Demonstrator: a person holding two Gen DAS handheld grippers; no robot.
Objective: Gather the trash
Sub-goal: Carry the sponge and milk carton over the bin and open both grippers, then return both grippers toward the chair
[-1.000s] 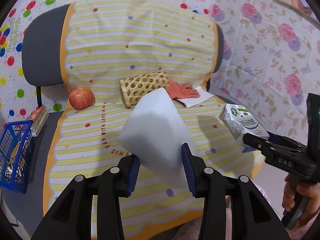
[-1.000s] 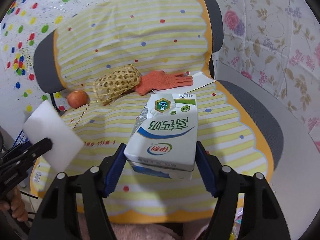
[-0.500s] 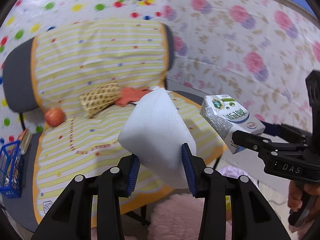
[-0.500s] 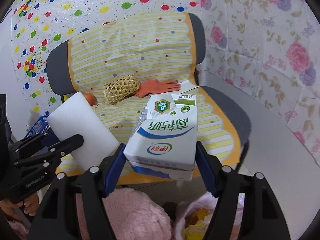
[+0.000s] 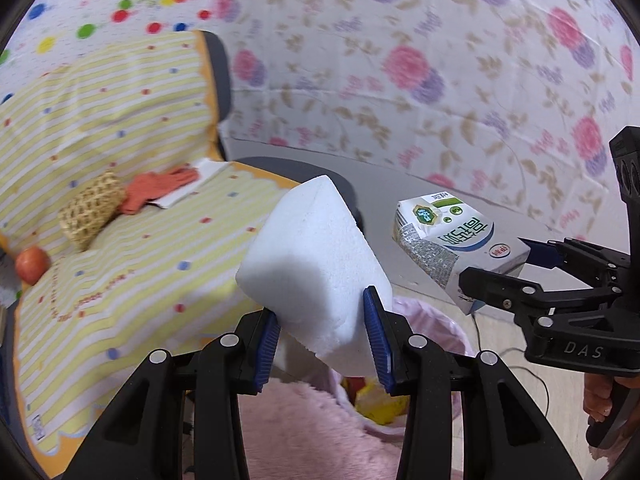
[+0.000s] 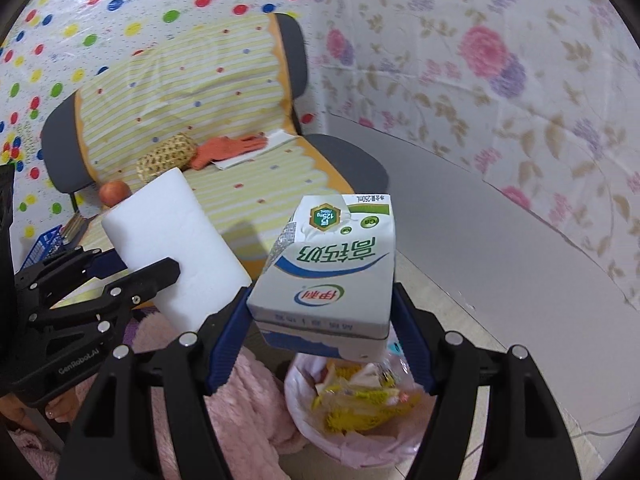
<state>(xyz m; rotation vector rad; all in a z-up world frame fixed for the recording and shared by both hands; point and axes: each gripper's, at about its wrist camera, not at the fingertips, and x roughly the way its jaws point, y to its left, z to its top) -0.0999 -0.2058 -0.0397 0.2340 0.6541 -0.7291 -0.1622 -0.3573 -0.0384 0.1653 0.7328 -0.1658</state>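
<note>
The left gripper [image 5: 324,340] is pinching a white foam block [image 5: 316,264] between its blue pads [image 5: 375,338], gripping the block's lower end so that most of it is projecting up and forward. The right gripper [image 6: 320,334] is pinching a milk carton [image 6: 332,268] across its sides, printed face up. Both items are being carried in the air, clear of the chair [image 6: 352,164].

The bin bag [image 6: 360,436], pink and already holding yellow and white scraps, is lying open on the floor directly below the carton in the right wrist view. In the left wrist view only part of its rim [image 5: 440,328] is showing behind the block, so the block is judged to be over its near edge, not its centre.

Recommended procedure for the drop:
- Carton: the right gripper is judged to be well placed; lowering it toward the opening before spreading the jaws is limiting bounce.
- Block: the left gripper is needing a shift to the right until the bag mouth is showing beneath the block. Foam is light and is likely to rebound off the rim or the pink rug [image 5: 312,432].
- The two tools are working close together; releasing one item at a time is avoiding a collision.

An apple [image 6: 115,193], a woven basket [image 6: 166,158] and an orange glove [image 6: 224,150] are lying on the seat.
</note>
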